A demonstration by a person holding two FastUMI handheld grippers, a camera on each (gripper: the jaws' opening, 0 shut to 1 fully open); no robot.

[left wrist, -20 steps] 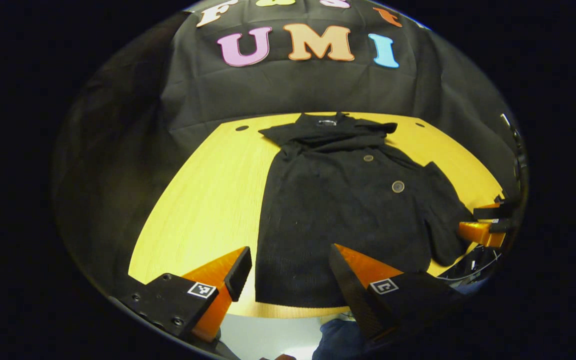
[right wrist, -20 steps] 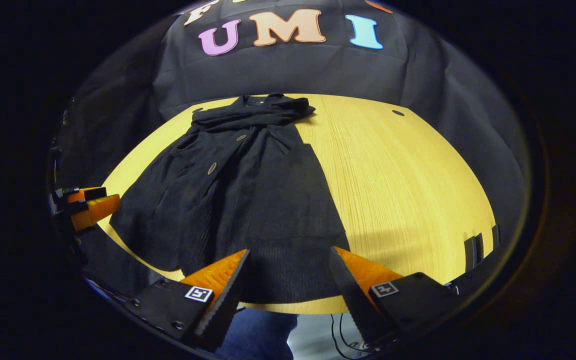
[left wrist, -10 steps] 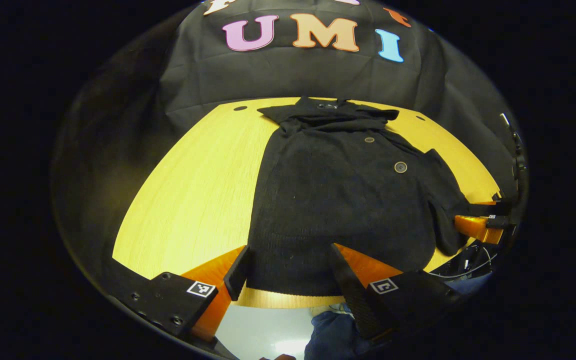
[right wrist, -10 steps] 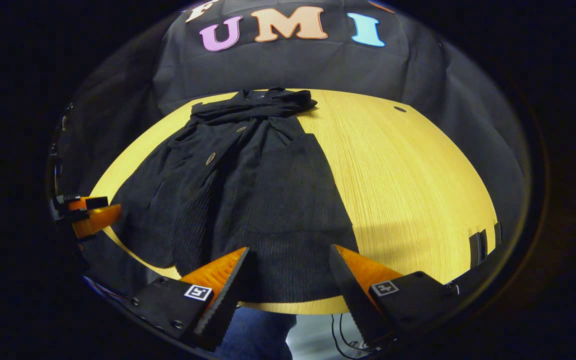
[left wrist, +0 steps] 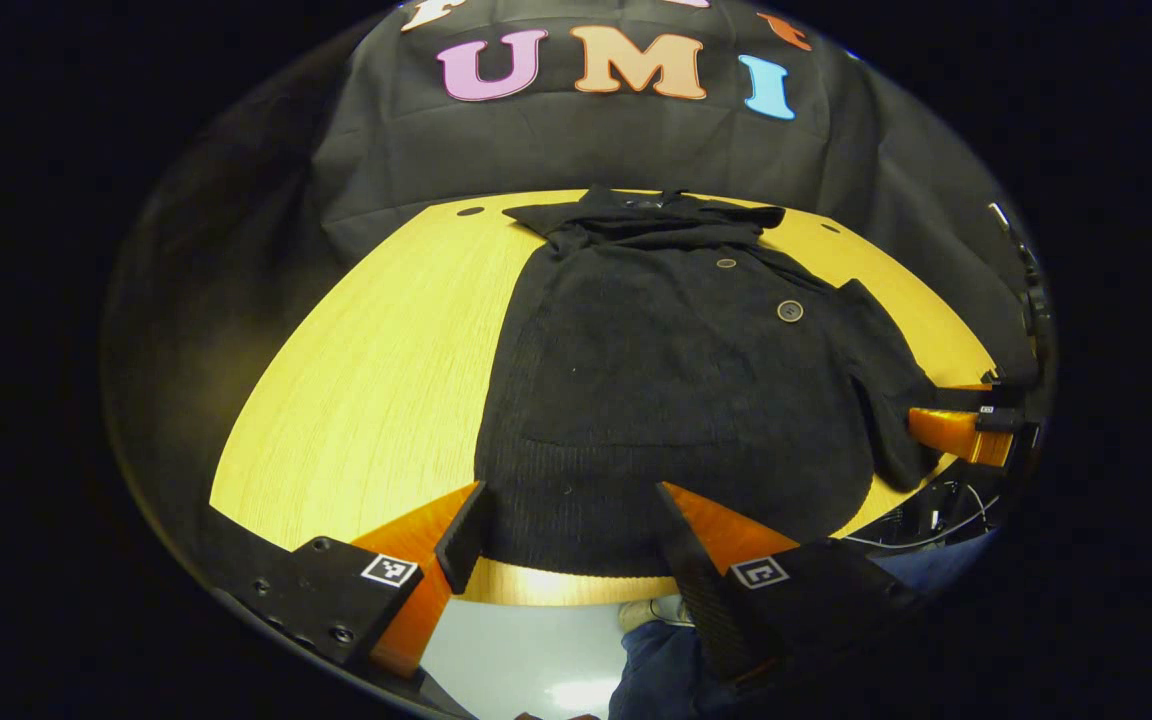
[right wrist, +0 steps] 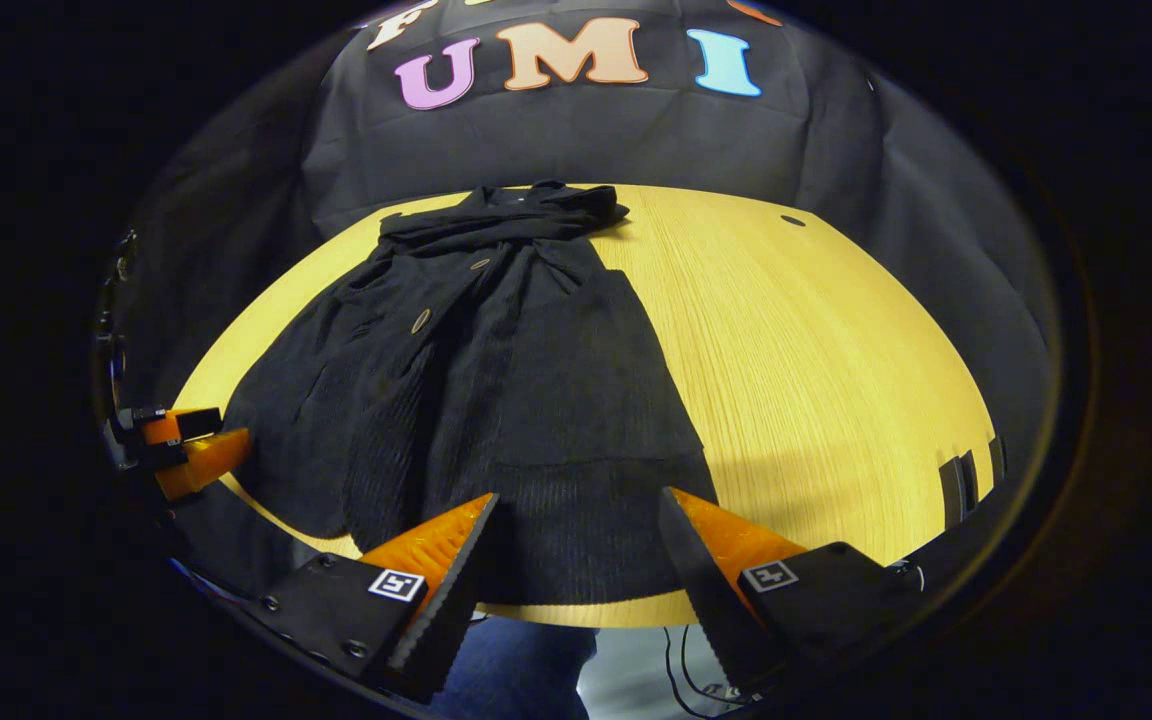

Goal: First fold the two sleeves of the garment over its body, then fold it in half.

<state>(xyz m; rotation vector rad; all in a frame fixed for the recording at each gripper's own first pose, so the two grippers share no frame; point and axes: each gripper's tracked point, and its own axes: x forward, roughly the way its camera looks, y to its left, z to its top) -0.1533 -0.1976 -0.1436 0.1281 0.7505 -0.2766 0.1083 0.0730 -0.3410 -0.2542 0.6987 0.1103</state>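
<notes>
A black buttoned cardigan [left wrist: 676, 380] lies flat on the yellow wooden table [left wrist: 386, 380], collar toward the far edge by the booth's cloth wall and ribbed hem at the near edge. In the left gripper view, the left gripper [left wrist: 566, 520] sits at the near table edge with its fingers spread wide apart, gripping nothing; the hem lies between and just beyond the fingertips, and contact with the fabric cannot be confirmed. In the right gripper view, the right gripper [right wrist: 576, 530] is likewise released, its fingers apart on either side of the hem of the same cardigan [right wrist: 496, 380], holding nothing. Both sleeves lie folded in over the garment body (the layered fabric along one side is clearest in the right gripper view), and two round buttons [left wrist: 789, 311] show on the front. Each view also shows the other gripper at the margin, beside the garment's side edge: the right gripper [left wrist: 956, 432] in the left gripper view, and the left gripper [right wrist: 186, 450] in the right gripper view.
</notes>
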